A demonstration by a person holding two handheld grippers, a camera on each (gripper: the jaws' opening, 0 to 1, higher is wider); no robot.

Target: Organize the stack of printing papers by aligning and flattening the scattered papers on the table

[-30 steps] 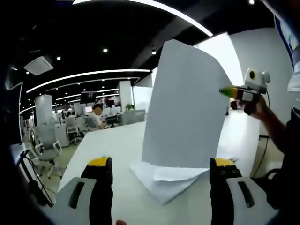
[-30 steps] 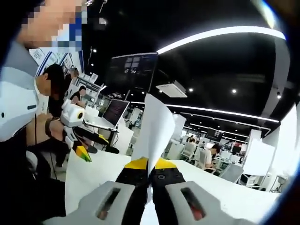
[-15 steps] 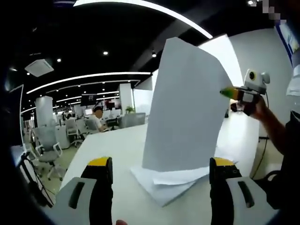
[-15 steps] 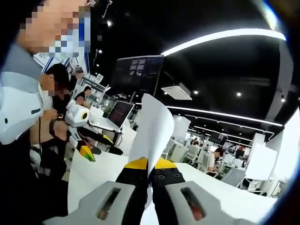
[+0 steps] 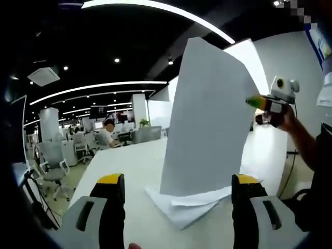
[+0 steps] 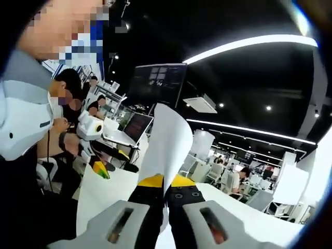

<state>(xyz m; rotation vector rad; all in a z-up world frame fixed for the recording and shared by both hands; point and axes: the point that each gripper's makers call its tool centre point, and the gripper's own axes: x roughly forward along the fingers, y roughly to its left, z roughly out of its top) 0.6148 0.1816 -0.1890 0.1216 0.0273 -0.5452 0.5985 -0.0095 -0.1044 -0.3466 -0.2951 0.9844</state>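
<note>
Lifting one sheet [image 5: 205, 119] a touch higher than a second ago, my right claw [image 6: 165, 182] stays clenched on its edge, holding it upright above the loose paper stack [image 5: 187, 202] on the white tabletop [image 5: 129, 161]. My left claw [image 5: 176, 181] waits released before the pile; alignment is still undone.

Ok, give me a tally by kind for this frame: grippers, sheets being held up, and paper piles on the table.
Grippers: 2, the left gripper with jaws apart and the right gripper shut on the sheet.
Held-up sheet: 1, standing upright.
Paper pile on the white table: 1, loosely fanned.
Total: 4.
</note>
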